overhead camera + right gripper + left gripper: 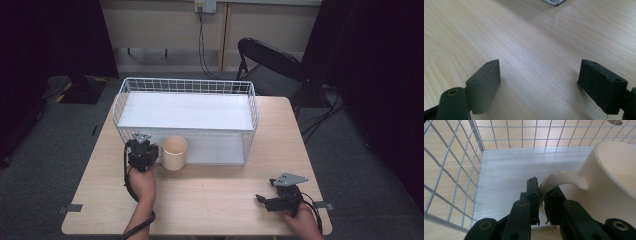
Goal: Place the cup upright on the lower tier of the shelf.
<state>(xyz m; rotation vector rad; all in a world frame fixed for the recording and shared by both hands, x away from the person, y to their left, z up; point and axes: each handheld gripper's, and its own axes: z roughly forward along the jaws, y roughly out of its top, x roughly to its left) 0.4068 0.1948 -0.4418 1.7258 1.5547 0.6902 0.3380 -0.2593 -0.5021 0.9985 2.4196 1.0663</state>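
1. Across the middle of the high view sits a wooden table [210, 195], with a grey carpeted floor around it and a black folding chair [267, 62] at the upper right, well clear of the work.
2. Upper centre of the table holds a white wire basket [187, 86] with a pale flat floor; its near side appears open, probably so things can slide in or out.
3. Just left of centre, a cream mug [174, 152] stands upright at the basket's near edge, handle turned toward the left gripper [142, 152].
4. That gripper's jaws are closed narrowly on the mug's handle [554, 178], a grip that likely suits lifting it; the basket's wire side wall [451, 170] stands near on the left.
5. Lower right, the right gripper [280, 200] rests near the table edge, jaws wide apart and holding nothing.
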